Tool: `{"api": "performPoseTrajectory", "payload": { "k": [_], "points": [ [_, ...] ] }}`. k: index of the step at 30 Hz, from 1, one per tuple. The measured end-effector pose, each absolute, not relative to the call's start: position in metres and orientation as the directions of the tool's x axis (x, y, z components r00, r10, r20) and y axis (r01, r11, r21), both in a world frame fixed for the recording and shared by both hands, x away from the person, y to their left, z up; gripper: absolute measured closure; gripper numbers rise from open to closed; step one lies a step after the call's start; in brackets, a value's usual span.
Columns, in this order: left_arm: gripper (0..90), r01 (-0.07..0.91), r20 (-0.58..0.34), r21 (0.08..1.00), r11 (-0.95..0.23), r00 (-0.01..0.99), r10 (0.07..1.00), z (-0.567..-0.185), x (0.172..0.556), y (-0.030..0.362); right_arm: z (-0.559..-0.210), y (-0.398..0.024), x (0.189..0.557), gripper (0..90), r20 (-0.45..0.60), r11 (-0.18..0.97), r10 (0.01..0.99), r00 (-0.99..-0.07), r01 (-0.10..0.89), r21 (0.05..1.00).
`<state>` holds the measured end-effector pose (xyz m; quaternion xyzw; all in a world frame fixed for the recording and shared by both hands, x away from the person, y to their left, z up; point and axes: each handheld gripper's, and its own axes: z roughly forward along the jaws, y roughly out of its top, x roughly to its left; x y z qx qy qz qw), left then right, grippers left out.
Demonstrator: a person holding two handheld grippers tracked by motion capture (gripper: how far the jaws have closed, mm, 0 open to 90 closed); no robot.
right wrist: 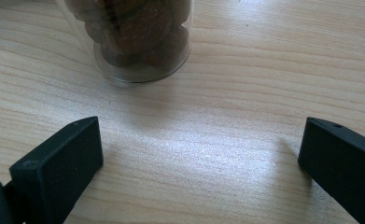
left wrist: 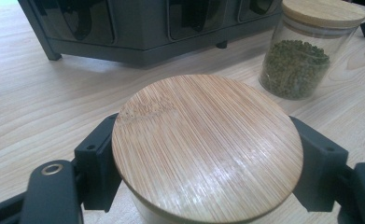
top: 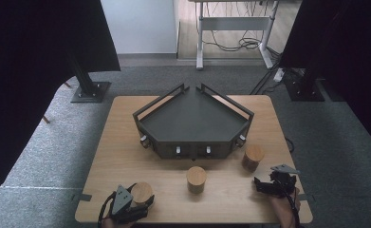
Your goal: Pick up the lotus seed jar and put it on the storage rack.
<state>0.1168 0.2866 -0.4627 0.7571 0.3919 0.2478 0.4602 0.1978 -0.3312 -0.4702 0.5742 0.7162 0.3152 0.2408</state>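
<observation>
Two black fingers of the left gripper clench a glass jar just below its bamboo lid, one on each side. Glass is rigid, smooth and breakable, likely slippery; a grip on the body under the lid seems safest. Beyond stands a jar of green beans. The right gripper is released, nothing between its fingers, near a third jar on the table.

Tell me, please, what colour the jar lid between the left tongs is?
The lid is pale striped bamboo, clearest in the left gripper view.
</observation>
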Motion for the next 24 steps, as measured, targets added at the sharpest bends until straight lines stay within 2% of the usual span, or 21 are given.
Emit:
{"api": "performPoseTrajectory", "payload": {
  "k": [24],
  "points": [
    [24.0, 0.348, 0.014, 0.907, -0.237, 0.538, 0.843, -0.4618, 0.1117, 0.2824, -0.4702, -0.3311, 0.1978, 0.0, 0.017, 0.142, 0.974, -0.225, 0.671, 0.728]
  ]
}}
